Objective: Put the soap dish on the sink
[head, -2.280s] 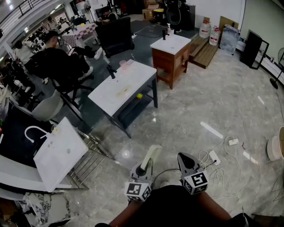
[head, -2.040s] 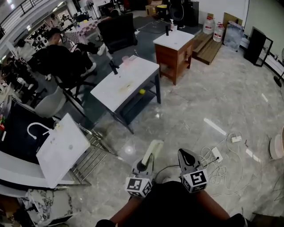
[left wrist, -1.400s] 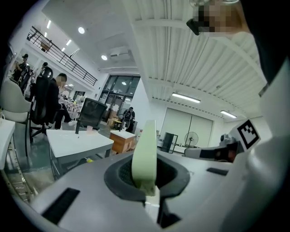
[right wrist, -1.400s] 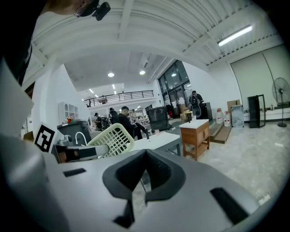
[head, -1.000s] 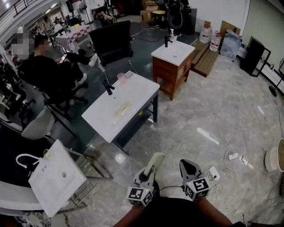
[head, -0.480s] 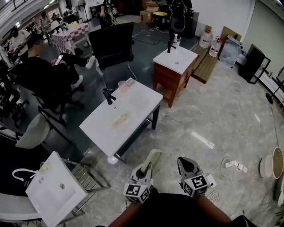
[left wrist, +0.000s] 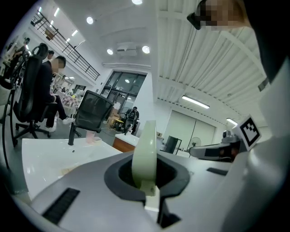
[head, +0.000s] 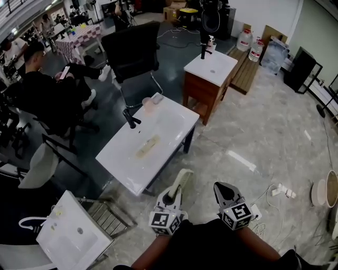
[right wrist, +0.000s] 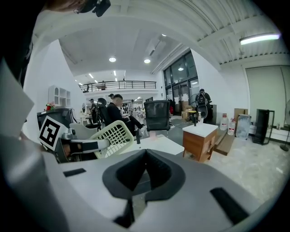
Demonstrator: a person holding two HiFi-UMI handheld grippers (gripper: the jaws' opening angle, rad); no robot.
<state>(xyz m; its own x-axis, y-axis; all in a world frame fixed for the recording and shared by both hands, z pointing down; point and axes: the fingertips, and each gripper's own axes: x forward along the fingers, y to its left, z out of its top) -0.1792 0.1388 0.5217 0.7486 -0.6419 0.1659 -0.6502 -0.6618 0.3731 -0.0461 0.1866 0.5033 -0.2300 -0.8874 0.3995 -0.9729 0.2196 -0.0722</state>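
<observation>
Clamped by one end in the left gripper (head: pixel 170 199), beside the closed, empty right gripper (head: pixel 224 193), the soap dish (head: pixel 181 181) could be knocked loose against the sink (head: pixel 158 138) ahead.

Floor (head: pixel 264 132): glossy grey marble-look tiles, darker grey zone toward far left. White wall (head: pixel 264 10) at far end, pale green wall (head: pixel 317 21) at right. Water jugs (head: pixel 244 38) and wooden pallet (head: pixel 245 63) beside white wall. Wooden cabinet (head: pixel 198 95) with white top just beside pallet. Black office chair (head: pixel 132 45) on dark zone. Power strip (head: pixel 279 190) with loose cables on tiles. Tall windows (right wrist: pixel 181 78), balcony railing (right wrist: pixel 121 84), round ceiling lights (right wrist: pixel 112 59), tube light (right wrist: pixel 259 39) overhead.
</observation>
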